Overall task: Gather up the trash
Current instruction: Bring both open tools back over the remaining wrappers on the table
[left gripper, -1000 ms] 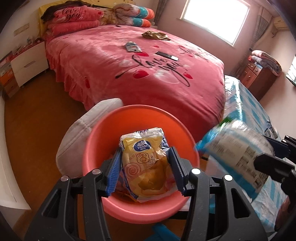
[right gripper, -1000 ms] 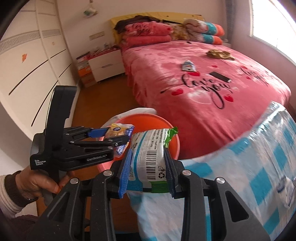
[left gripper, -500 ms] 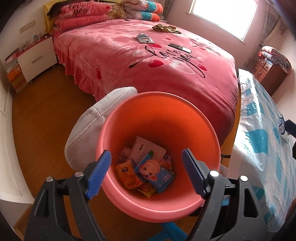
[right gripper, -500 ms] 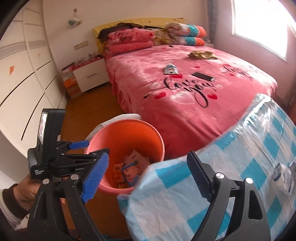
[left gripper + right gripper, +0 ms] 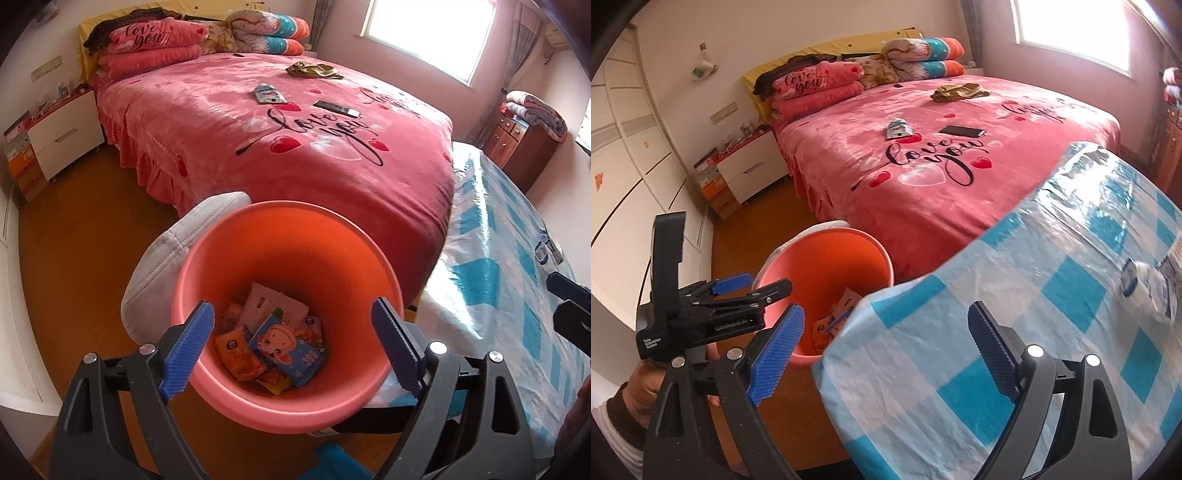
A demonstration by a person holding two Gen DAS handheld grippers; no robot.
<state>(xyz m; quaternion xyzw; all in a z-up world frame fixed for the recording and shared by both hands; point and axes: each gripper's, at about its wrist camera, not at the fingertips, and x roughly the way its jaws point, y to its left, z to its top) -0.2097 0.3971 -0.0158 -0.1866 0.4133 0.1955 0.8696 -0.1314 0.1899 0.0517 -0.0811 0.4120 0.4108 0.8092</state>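
Observation:
An orange bin (image 5: 288, 221) stands on the floor between the bed and a table, with several snack wrappers (image 5: 284, 339) lying in its bottom. My left gripper (image 5: 291, 304) hangs over the bin's near rim. Its jaws are opening and nothing is between them. My right gripper (image 5: 886, 306) is over the corner of the blue-and-white checked table (image 5: 997, 295). Its jaws are opening too, with nothing held. The right wrist view shows the bin (image 5: 827, 258) at the left, with the left gripper (image 5: 764, 284) beside it. More packets (image 5: 1148, 288) lie on the table at far right.
The pink bed (image 5: 332, 166) carries a small wrapper (image 5: 269, 94), a dark phone (image 5: 336, 108) and a gold cloth (image 5: 314, 70). A white cushion (image 5: 166, 266) leans on the bin's left side. A white nightstand (image 5: 62, 136) stands by the wall. Wooden floor lies to the left.
Both grippers went from shut to open. The yellow packet left the left jaws and the green-and-white packet left the right jaws. The right gripper swung right, over the table corner.

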